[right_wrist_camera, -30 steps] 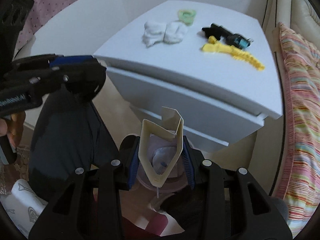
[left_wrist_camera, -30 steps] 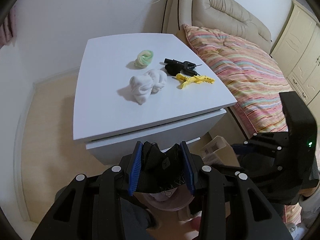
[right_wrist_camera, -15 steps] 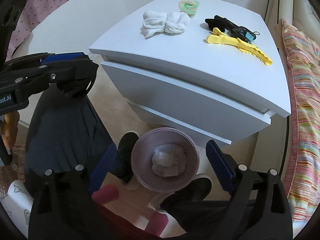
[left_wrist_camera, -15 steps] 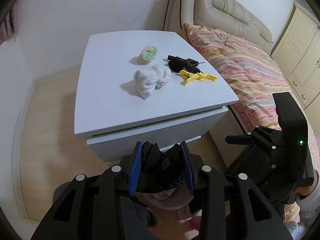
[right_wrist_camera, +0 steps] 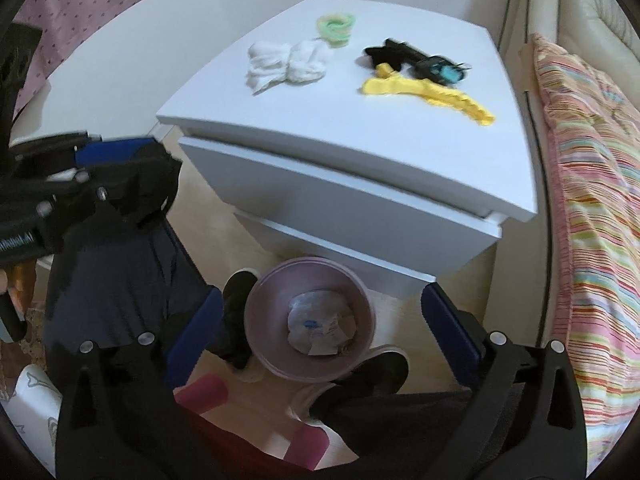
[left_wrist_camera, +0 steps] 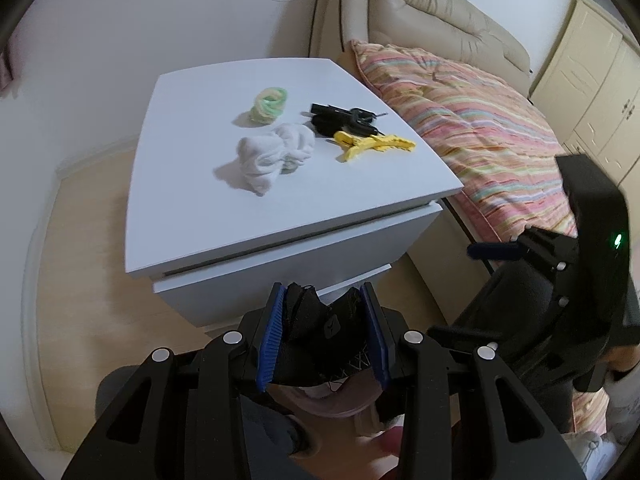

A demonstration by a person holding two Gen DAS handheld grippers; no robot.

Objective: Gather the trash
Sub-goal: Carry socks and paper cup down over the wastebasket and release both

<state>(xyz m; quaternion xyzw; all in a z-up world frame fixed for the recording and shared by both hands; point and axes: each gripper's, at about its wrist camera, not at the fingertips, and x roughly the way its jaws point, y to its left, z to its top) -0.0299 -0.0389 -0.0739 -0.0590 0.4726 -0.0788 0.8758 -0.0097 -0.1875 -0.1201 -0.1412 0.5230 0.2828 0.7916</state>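
My left gripper (left_wrist_camera: 325, 332) is shut on a crumpled black cloth piece (left_wrist_camera: 320, 328), held above the pink trash bin (left_wrist_camera: 340, 400); it also shows in the right wrist view (right_wrist_camera: 132, 176). My right gripper (right_wrist_camera: 320, 320) is open and empty, directly above the pink bin (right_wrist_camera: 264, 312), which holds crumpled paper (right_wrist_camera: 322, 326). On the white nightstand (right_wrist_camera: 312, 128) lie a white crumpled cloth (right_wrist_camera: 288, 62), a green hair-tie bundle (right_wrist_camera: 336, 28), a yellow hair clip (right_wrist_camera: 428, 94) and black keys (right_wrist_camera: 416, 60).
A bed with a striped quilt (left_wrist_camera: 480, 112) stands right of the nightstand, with a beige headboard (left_wrist_camera: 432, 20) behind. Cream wardrobe doors (left_wrist_camera: 592, 80) are at far right. The person's legs and shoes (right_wrist_camera: 236, 320) flank the bin on the wooden floor.
My right gripper opened and dropped the beige folded card piece it held; it is now empty over the bin. The left gripper still holds the black cloth and moved slightly closer to the nightstand.
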